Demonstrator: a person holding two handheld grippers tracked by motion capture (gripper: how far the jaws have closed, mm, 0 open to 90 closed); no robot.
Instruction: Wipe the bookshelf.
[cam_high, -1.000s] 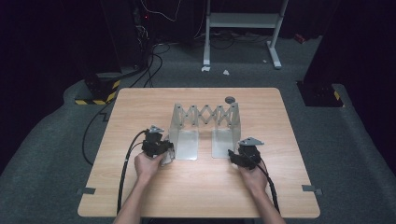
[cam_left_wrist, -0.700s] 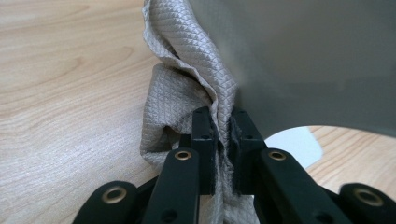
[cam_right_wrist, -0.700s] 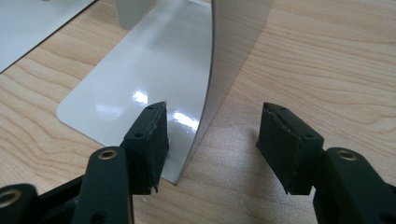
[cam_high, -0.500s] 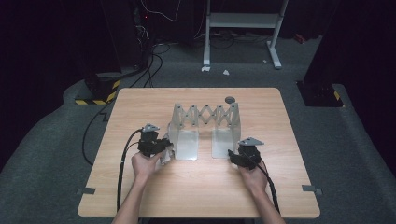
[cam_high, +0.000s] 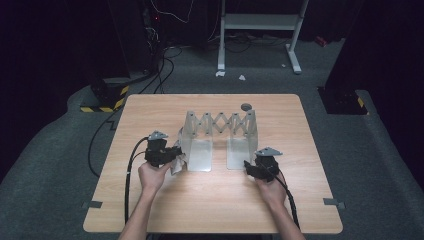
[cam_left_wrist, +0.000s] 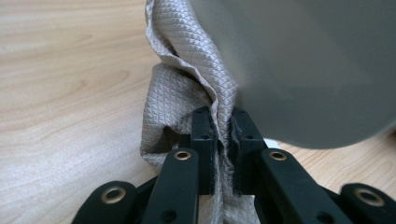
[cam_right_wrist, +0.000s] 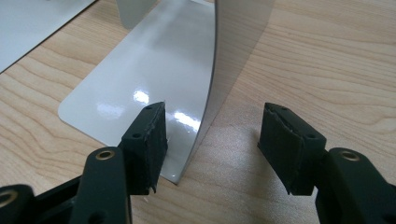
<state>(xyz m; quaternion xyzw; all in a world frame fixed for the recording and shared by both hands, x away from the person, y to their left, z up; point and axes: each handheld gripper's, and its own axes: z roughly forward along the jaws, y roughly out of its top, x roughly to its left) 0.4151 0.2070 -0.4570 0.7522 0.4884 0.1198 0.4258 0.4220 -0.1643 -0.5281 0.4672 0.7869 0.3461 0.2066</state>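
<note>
Wiping looks underway: the left claw (cam_left_wrist: 219, 140) pinches the grey cloth (cam_left_wrist: 182, 88) against the metal rack's (cam_high: 220, 131) left plate. Right claw (cam_right_wrist: 212, 140) spread astride the rack's right plate, not gripping.

- The left gripper (cam_high: 170, 155) now sits slightly higher in the high view than a second ago, nearer the left upright plate of the expanding metal book rack (cam_high: 220, 131).
- The grey quilted cloth (cam_left_wrist: 184, 93) pinched between its jaws comes along with it: in the high view it now shows as a pale bunch at lower left of centre, right beside the rack's left plate and partly off the wooden table (cam_high: 210, 200).
- The left hand (cam_high: 152, 176) follows upward in the frame.
</note>
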